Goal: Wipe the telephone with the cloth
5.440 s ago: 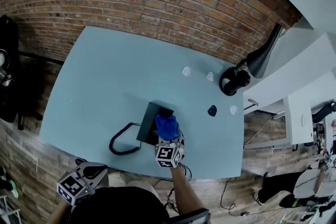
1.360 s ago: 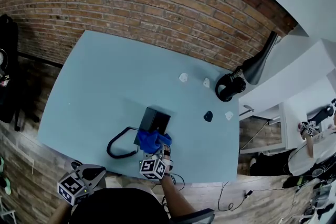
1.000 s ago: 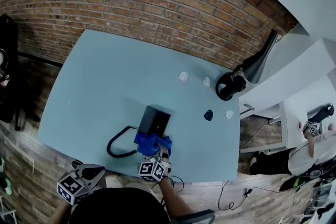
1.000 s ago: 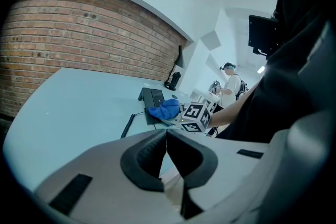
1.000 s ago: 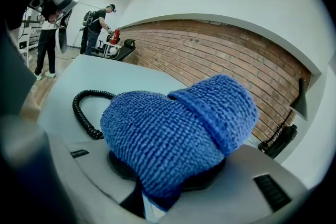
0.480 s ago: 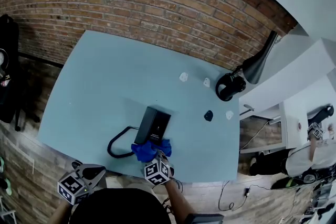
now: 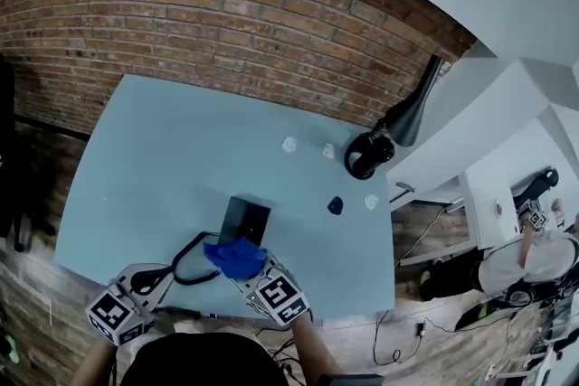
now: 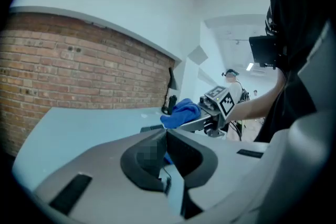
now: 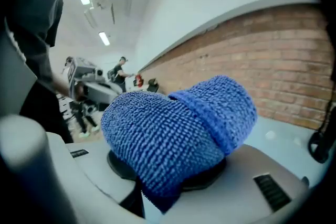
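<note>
The blue knitted microfibre cloth (image 9: 178, 134) is bunched into a thick roll and pinched between the jaws of the right gripper (image 7: 246, 274); in the right gripper view it fills the space over both jaws and hides their tips. From the head view that gripper reaches in from 6 o'clock over the near edge of the pale blue rectangular table (image 7: 181, 149). The cloth sits at the 6 o'clock end of the black slab-shaped telephone (image 7: 247, 217) and overlaps that end, though none of the views shows whether cloth and telephone touch. The telephone lies on the table close to its 6 o'clock edge, its long side running roughly from 12 to 6 o'clock. Its black cord (image 7: 185, 262) loops on the table at about 8 o'clock from it.

The left gripper (image 8: 166, 136) hangs at 7 o'clock, off the table's near corner, with its jaws pressed together and nothing between them. It points towards the right gripper and the cloth.

At about 2 o'clock from the telephone, well apart from it, black headphones (image 7: 362, 156) rest near the table's far corner, beside a black desk lamp (image 7: 412, 111). A red brick wall (image 7: 226, 23) runs along the table's 12 o'clock side
</note>
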Motion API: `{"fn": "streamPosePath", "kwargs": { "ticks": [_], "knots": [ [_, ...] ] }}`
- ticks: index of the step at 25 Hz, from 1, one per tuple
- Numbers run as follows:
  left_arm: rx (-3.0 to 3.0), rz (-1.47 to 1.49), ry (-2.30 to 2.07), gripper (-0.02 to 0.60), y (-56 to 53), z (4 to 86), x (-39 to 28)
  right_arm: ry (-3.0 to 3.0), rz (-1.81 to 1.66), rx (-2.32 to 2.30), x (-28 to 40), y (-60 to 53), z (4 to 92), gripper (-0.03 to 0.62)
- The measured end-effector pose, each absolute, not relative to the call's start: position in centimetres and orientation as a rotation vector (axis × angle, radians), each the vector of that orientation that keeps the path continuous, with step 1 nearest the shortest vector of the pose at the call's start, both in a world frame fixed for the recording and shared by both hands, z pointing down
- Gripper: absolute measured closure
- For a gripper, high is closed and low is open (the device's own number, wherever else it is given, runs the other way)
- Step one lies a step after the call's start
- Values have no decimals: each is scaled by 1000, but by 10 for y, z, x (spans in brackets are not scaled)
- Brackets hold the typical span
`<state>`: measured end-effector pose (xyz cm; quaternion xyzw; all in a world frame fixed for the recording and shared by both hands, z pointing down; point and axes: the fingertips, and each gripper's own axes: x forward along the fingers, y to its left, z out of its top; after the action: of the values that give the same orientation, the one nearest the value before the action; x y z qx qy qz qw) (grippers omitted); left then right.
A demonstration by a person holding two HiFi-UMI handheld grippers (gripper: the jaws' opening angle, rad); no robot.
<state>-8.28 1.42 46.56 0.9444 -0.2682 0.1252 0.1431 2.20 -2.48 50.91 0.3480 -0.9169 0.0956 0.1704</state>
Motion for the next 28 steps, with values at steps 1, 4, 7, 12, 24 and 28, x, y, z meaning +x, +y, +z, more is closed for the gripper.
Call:
{"fn": "streamPosePath", "kwargs": {
  "ticks": [1, 4, 7, 12, 24, 28],
  "knots": [
    [2736, 291, -816, 592, 3, 448, -82, -2637, 201, 1130, 30, -38, 480, 445],
    [2822, 155, -929, 588, -25, 397, -80, -2671, 4, 1393, 46, -58, 410, 447],
    [2929, 71, -958, 588, -39, 361, -71, -2683, -137, 1518, 52, -59, 361, 448],
    [2943, -10, -939, 588, -50, 355, -58, -2654, -272, 1557, 40, -53, 343, 451],
    [2860, 74, -919, 588, -28, 391, -66, -2620, -174, 1541, 7, -33, 387, 471],
    [2836, 79, -905, 588, -27, 396, -75, -2623, -137, 1546, -4, -30, 386, 471]
  ]
}}
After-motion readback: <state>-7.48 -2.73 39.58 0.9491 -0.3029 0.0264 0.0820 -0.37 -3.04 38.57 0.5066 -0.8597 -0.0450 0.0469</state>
